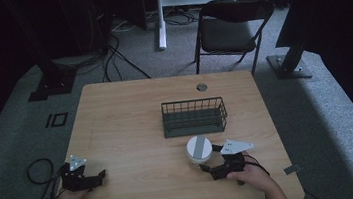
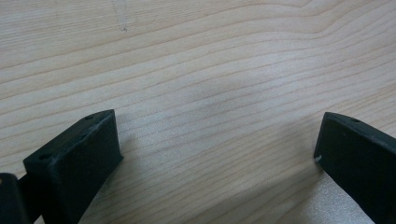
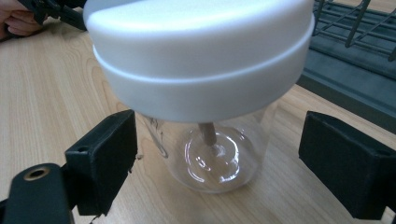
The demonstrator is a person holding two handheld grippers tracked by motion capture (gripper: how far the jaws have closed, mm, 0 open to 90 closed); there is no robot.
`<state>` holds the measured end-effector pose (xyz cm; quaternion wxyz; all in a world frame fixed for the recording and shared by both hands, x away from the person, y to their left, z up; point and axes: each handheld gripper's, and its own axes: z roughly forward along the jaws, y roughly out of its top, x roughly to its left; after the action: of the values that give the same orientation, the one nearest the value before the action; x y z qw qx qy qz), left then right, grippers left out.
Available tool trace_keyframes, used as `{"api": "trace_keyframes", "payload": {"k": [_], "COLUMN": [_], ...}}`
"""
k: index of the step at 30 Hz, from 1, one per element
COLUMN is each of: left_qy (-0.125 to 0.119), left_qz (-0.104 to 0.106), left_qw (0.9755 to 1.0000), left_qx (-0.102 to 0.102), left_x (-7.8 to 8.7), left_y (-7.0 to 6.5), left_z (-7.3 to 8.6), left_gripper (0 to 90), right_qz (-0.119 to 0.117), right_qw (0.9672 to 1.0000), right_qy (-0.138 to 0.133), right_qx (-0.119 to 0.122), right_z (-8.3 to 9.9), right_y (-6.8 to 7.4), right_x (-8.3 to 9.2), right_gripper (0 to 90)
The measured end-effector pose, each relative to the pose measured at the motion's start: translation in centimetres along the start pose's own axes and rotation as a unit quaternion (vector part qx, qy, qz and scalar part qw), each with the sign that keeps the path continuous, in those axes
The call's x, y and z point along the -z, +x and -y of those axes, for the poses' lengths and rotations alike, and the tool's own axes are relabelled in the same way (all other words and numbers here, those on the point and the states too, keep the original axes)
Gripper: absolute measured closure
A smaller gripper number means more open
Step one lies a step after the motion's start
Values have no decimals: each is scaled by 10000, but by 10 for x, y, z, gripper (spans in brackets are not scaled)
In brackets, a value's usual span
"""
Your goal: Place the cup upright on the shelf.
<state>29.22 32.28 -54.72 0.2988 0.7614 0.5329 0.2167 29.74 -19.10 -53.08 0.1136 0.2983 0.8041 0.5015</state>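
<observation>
Between the spread black jaws of the right gripper stands a clear jar with a broad white lid, and neither jaw is touching the glass: the gap on each side is plain in the right gripper view, so this claw is wide and holds nothing. Through the jar's clear wall a small brown stick-like piece shows near its base, too blurred by the glass to name. Just beyond the jar and off to that claw's right sits a dark wire basket, its base rail running close behind the jar. From above, the right gripper comes in low on the wooden table, a hand wrapped round its body, with the jar directly ahead of its tips and the wire basket farther ahead again, near the table's middle. Over on the other side, the left gripper rests by the near edge, well apart from jar and basket. Its own view has the left gripper with jaws set far apart as well, bare wood grain of the table between and ahead of them.
</observation>
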Motion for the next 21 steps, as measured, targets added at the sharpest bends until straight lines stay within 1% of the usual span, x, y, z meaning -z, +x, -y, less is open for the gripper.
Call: {"api": "trace_keyframes", "payload": {"k": [9, 21], "left_qy": [2, -1], "left_qz": [1, 3], "left_qw": [10000, 10000], "left_qx": [-3, 2], "left_x": [0, 0], "left_y": [0, 0], "left_z": [0, 0], "left_gripper": [5, 5], "right_qz": [-5, 30], "right_qw": [10000, 9996], "right_qy": [-50, -274], "right_qx": [-53, -112], "right_z": [0, -3], "right_y": [2, 5], "right_x": [-10, -20], "right_gripper": [114, 113]}}
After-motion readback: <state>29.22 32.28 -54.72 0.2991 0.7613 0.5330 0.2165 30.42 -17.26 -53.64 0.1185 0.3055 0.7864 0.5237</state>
